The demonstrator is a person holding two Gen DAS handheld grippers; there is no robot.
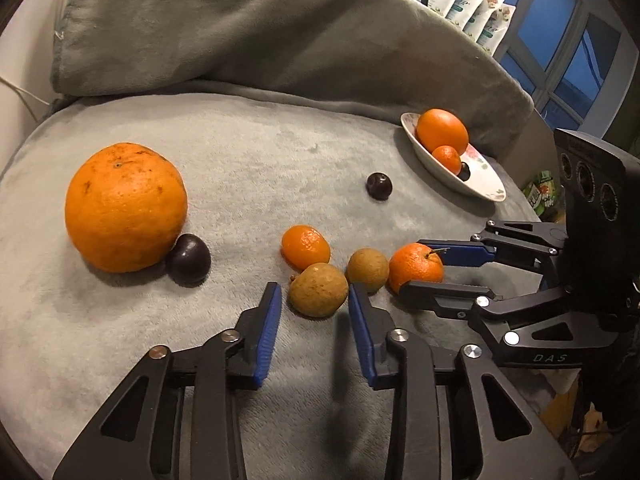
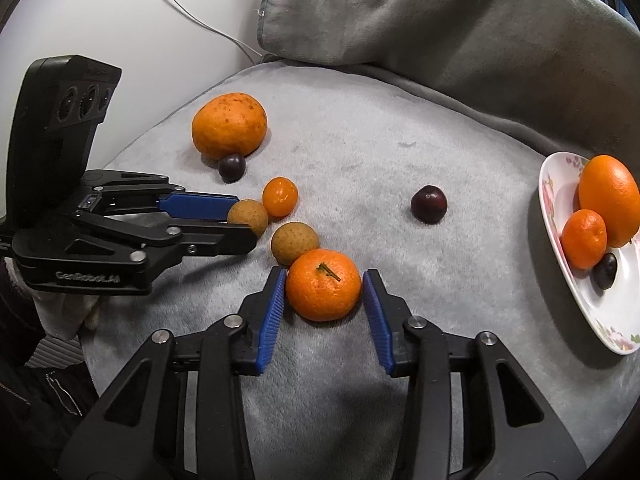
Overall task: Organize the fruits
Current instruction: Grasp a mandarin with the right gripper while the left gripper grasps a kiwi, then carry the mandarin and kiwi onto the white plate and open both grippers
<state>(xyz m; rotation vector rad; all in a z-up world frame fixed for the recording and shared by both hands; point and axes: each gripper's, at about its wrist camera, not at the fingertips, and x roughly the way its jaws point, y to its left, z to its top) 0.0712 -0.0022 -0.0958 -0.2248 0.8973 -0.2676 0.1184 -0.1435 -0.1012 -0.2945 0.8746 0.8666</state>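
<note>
Fruit lies on a grey blanket (image 1: 240,168). My left gripper (image 1: 314,294) is open, its fingers on either side of a brown longan (image 1: 318,290); it also shows in the right wrist view (image 2: 240,222). My right gripper (image 2: 324,280) is open around a stemmed mandarin (image 2: 323,285), pads close to its sides; the mandarin also shows in the left wrist view (image 1: 416,266). A second longan (image 2: 295,243), a small mandarin (image 2: 280,196), a big orange (image 1: 126,206) and two dark plums (image 1: 188,258) (image 1: 379,186) lie loose.
A white floral plate (image 2: 560,248) at the right holds an orange (image 2: 608,200), a small mandarin (image 2: 584,238) and a plum (image 2: 605,276). A grey pillow (image 1: 260,28) rises behind. A white cable (image 2: 192,16) runs along the wall.
</note>
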